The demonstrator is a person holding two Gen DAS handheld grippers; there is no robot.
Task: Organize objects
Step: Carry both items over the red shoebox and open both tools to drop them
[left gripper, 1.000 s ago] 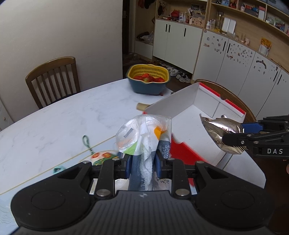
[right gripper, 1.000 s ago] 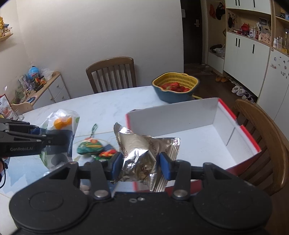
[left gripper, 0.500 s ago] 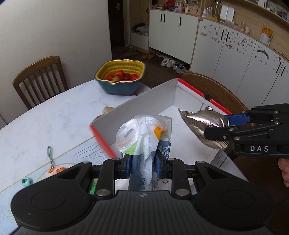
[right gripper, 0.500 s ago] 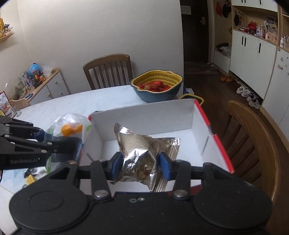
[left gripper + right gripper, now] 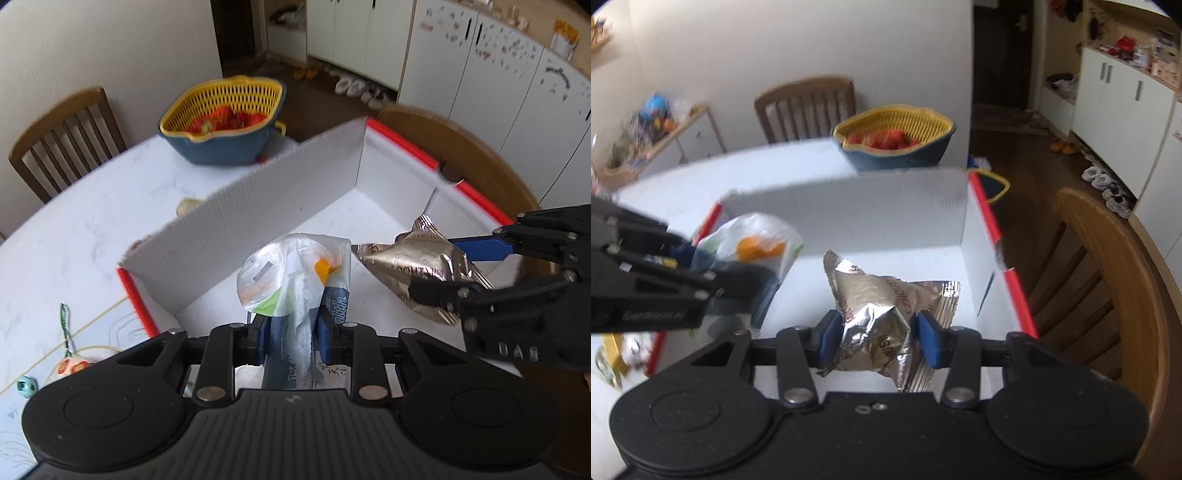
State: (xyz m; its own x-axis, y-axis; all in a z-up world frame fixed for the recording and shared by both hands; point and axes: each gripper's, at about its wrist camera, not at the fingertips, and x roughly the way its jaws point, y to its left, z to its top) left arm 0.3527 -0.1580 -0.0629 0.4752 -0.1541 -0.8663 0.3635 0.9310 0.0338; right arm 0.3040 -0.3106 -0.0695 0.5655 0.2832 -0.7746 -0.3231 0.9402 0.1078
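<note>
On the left of the marble table lie a few small trinkets, near the edge. Next comes the left gripper, its blue pads pinched tight on a clear plastic snack bag with orange and green print, held above the near left part of the white box with red rims. Beside it on the right, the right gripper clamps a crumpled silver foil packet over the box floor. Far behind the box stands a yellow colander of strawberries in a blue bowl. A wooden chair stands at the right.
</note>
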